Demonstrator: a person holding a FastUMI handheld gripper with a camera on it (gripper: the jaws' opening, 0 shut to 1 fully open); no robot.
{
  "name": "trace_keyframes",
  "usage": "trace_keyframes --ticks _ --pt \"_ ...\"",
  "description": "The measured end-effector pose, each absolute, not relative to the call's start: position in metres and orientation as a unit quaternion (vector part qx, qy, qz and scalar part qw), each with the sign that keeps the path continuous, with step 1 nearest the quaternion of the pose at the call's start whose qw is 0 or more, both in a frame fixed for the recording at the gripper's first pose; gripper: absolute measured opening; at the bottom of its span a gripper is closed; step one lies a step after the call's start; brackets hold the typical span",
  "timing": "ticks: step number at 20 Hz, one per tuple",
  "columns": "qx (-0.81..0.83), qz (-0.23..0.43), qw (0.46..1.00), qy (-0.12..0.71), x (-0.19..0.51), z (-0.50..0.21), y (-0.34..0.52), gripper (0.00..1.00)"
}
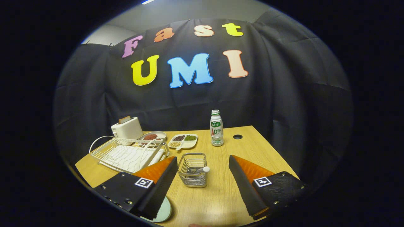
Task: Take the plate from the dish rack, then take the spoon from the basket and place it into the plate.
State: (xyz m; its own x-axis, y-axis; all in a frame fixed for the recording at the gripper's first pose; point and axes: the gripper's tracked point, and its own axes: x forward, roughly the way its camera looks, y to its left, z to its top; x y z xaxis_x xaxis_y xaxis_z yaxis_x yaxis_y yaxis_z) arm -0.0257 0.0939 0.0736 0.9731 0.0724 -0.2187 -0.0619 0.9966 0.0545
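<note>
My gripper [203, 160] is open, high above the wooden table [246, 148], with nothing between its fingers. Just ahead, between the fingertips, stands a small wire basket [192, 170] with the spoon [199, 170] lying in it, its white handle end poking out to the right. A pale green plate [164, 212] lies flat on the table under my left finger [157, 186], mostly hidden by it. The white wire dish rack [126, 154] sits beyond the left finger, and I see no plate standing in it.
Behind the rack stand a white toaster [127, 128], a small dish [153, 136] with something red, and a divided tray [183, 141] of beans. A drink bottle [216, 128] stands at the back, a cable hole [237, 136] to its right.
</note>
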Motion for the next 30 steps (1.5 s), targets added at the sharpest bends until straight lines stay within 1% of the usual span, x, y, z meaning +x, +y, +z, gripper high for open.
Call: trace_keyframes --ticks 6,7,9,12,13,14,15,16,18,19,20,21,23,24,30 --pt "0.032 0.030 0.995 0.094 0.008 0.049 0.091 0.93" --pt "0.033 0.035 0.995 0.093 0.010 0.047 0.093 0.88" --pt "0.029 0.044 0.995 0.086 0.021 0.043 0.097 0.85" --pt "0.021 0.043 0.994 0.095 0.031 0.033 0.099 0.65" --pt "0.020 0.041 0.995 0.093 0.034 0.029 0.096 0.62" --pt "0.026 0.047 0.995 0.087 0.036 0.031 0.101 0.43" --pt "0.033 0.053 0.994 0.086 0.034 0.031 0.106 0.36" --pt "0.032 0.059 0.994 0.083 0.033 0.032 0.109 0.22" --pt "0.029 0.074 0.994 0.078 0.032 0.033 0.110 0.21" --pt "0.040 0.066 0.994 0.077 0.033 0.037 0.109 0.21" --pt "0.045 0.071 0.993 0.082 0.032 0.035 0.111 0.08" --pt "0.052 0.079 0.992 0.086 0.030 0.034 0.114 0.08" --pt "0.038 0.060 0.994 0.086 0.032 0.041 0.109 0.08" --pt "0.030 0.063 0.993 0.099 0.031 0.041 0.111 0.01" --pt "0.014 0.074 0.992 0.099 0.022 0.074 0.128 0.01"
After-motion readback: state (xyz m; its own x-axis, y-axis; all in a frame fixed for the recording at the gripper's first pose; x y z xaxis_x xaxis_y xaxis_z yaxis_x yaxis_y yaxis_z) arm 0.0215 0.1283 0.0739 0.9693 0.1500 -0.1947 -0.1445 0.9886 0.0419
